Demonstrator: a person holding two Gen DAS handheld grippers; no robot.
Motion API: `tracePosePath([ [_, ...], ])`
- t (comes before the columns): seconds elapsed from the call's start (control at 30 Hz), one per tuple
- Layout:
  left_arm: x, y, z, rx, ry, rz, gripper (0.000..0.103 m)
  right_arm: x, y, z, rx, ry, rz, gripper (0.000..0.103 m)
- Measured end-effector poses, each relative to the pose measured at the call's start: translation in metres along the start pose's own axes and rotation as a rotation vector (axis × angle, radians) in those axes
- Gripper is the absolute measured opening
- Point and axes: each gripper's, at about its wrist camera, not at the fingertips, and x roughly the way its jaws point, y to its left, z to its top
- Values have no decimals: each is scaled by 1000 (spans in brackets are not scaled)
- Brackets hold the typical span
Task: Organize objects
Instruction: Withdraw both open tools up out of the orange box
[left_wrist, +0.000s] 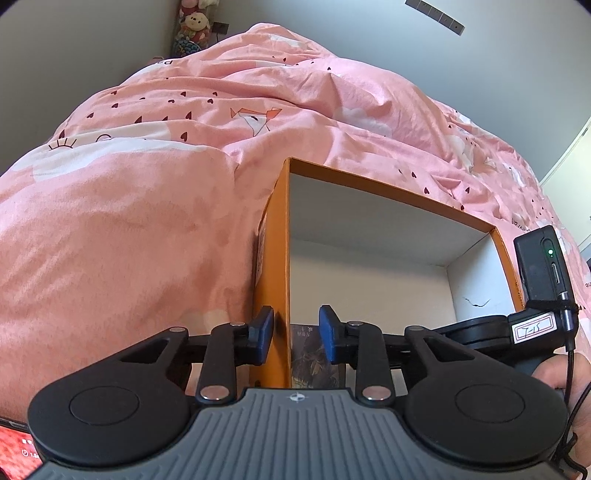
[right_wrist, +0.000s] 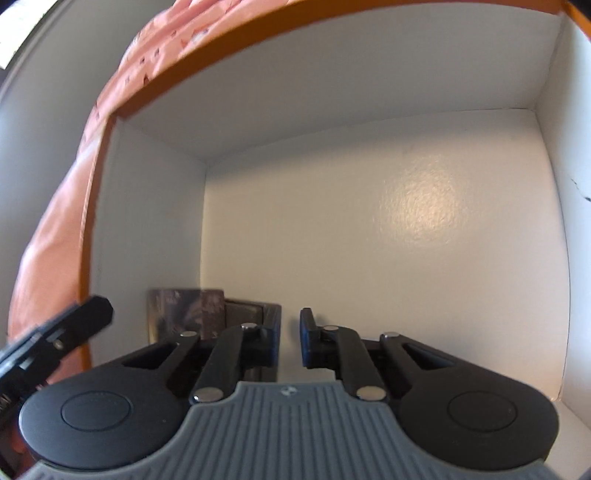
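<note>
We see our left gripper (left_wrist: 296, 334) as a grey ribbed housing with a small round emblem, flanked by two black round discs, with black link arms pinned by silver rivets and blue pads (left_wrist: 328, 332) on the fingers. Our right gripper (right_wrist: 290, 341) has the same build: grey ribbed body, black discs, silver rivets, dark blue pads. From the left wrist view, the right unit carries a black box (left_wrist: 539, 264) with a green light, a white handwritten label (left_wrist: 534, 326), thin black cables, and bare skin of our right hand (left_wrist: 565, 373).
</note>
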Motion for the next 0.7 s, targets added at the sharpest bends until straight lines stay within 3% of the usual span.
tracePosePath([
  [0.23,1,-1,-1,11,5,-2,28,10,17,-4,-37,54,23,2],
  [0.43,-6,-3,-2,15,-8,-3,28,8,20,-7,-49,48,28,2],
  [0.7,-52,-27,-18,153,-58,-28,28,-54,29,-42,-166,-137,26,4],
])
